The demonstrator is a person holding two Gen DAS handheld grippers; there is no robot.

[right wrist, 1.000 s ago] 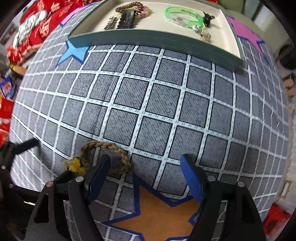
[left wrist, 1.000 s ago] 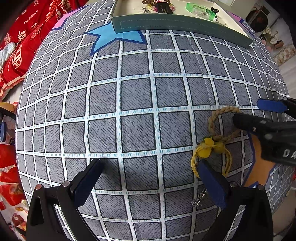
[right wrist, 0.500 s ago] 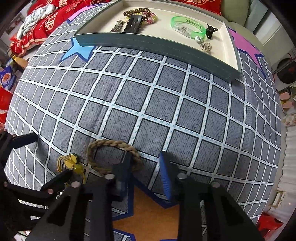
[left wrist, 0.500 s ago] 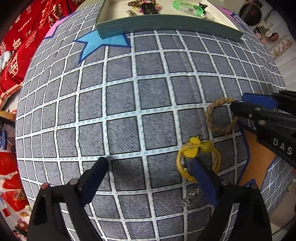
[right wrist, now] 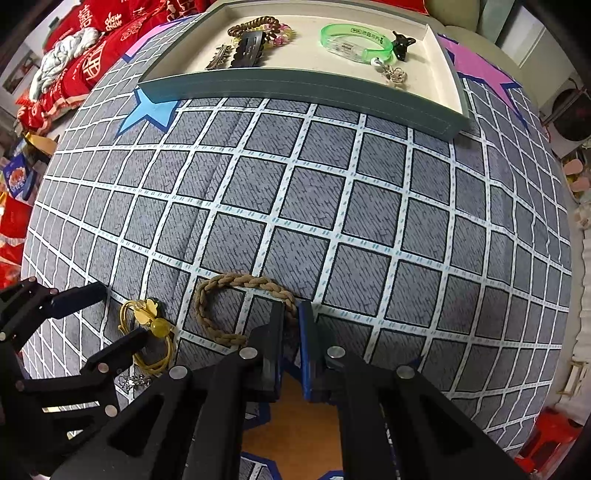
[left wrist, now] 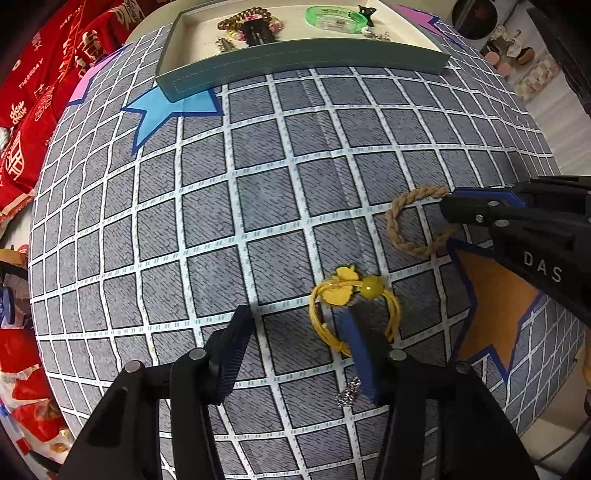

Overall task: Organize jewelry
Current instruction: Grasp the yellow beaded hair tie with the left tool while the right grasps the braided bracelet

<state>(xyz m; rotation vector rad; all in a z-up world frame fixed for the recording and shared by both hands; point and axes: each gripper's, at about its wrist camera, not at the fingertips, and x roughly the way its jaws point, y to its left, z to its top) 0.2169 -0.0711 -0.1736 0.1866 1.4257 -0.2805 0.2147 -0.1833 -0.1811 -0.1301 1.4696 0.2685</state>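
A tan braided bracelet (right wrist: pixel 236 284) lies on the grey checked cloth; it also shows in the left wrist view (left wrist: pixel 397 225). My right gripper (right wrist: pixel 291 314) is shut on the bracelet's near right part. A yellow cord bracelet (left wrist: pixel 354 295) with a bead and flower lies to its left, seen too in the right wrist view (right wrist: pixel 147 325). My left gripper (left wrist: pixel 295 332) is open, its right finger inside the yellow loop. A small silver trinket (left wrist: pixel 347 395) lies beside that finger. The green-sided tray (right wrist: pixel 295 86) stands at the far edge.
The tray (left wrist: pixel 295 61) holds a green bangle (right wrist: pixel 354 42), a black clip (right wrist: pixel 247 48), a brown coil hair tie (right wrist: pixel 255 26), a black claw clip (right wrist: pixel 402 44) and silver earrings (right wrist: pixel 391 72). Red cloth (left wrist: pixel 29 110) is piled at the left. An orange star patch (left wrist: pixel 495 291) is near me.
My right gripper has closed from wide open onto the braided bracelet. My left gripper has narrowed and moved forward, its right finger now within the yellow loop.
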